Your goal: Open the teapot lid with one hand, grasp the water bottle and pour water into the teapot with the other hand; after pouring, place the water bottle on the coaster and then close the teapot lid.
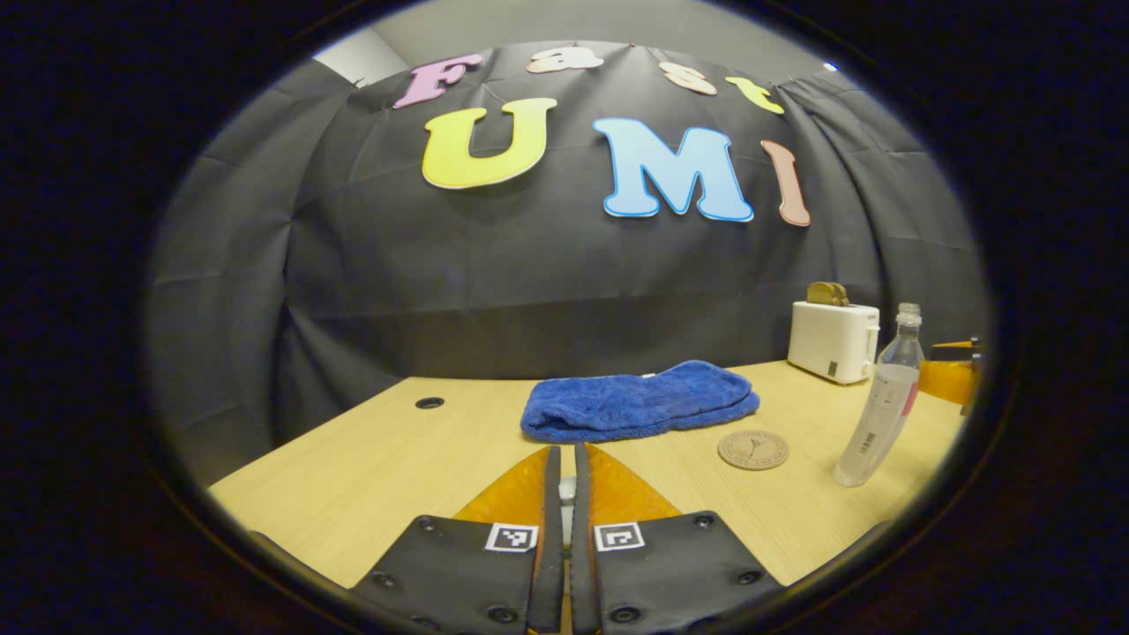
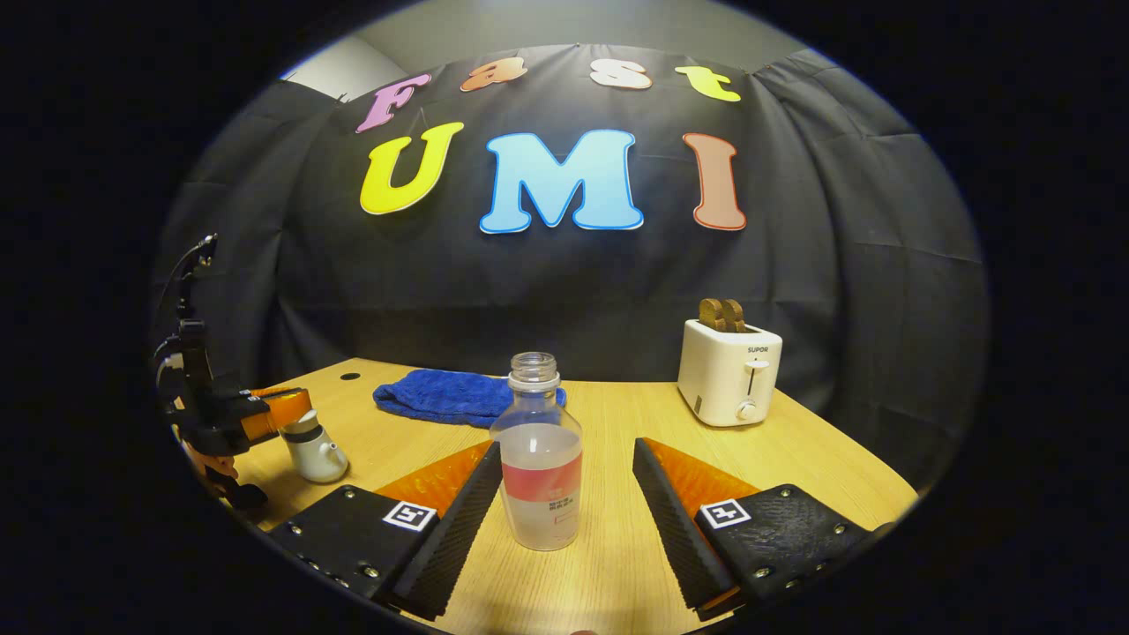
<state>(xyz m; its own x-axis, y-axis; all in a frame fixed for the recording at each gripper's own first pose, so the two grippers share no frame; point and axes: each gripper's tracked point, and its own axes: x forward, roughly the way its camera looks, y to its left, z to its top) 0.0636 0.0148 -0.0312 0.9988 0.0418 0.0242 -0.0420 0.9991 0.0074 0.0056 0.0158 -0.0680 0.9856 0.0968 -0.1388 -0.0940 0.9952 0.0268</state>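
So at this point I was barely into it. My left gripper [image 1: 564, 494] had its jaws pinched nearly together, with something small and pale caught in the slit between them. From the right gripper view I could see that same gripper [image 2: 287, 414] sitting right over the teapot [image 2: 316, 451] at the far left of the worktop [image 2: 609, 414], so my read was it had the lid knob, but I couldn't tell if the lid was actually lifted yet.

My right gripper [image 2: 564, 503] had its jaws spread wide on either side of the water bottle [image 2: 538, 459], not touching it. The bottle stood upright, cap off, about half full, so nothing looked poured yet. The coaster [image 1: 753, 449] sat bare near the bottle, in front of the blue towel [image 1: 639, 401]. The toaster [image 2: 728, 370] was off at the back.

Still left, as I judged it: close on the bottle, pour, park it on the coaster, lid back on. So maybe 1 of 5 steps underway.
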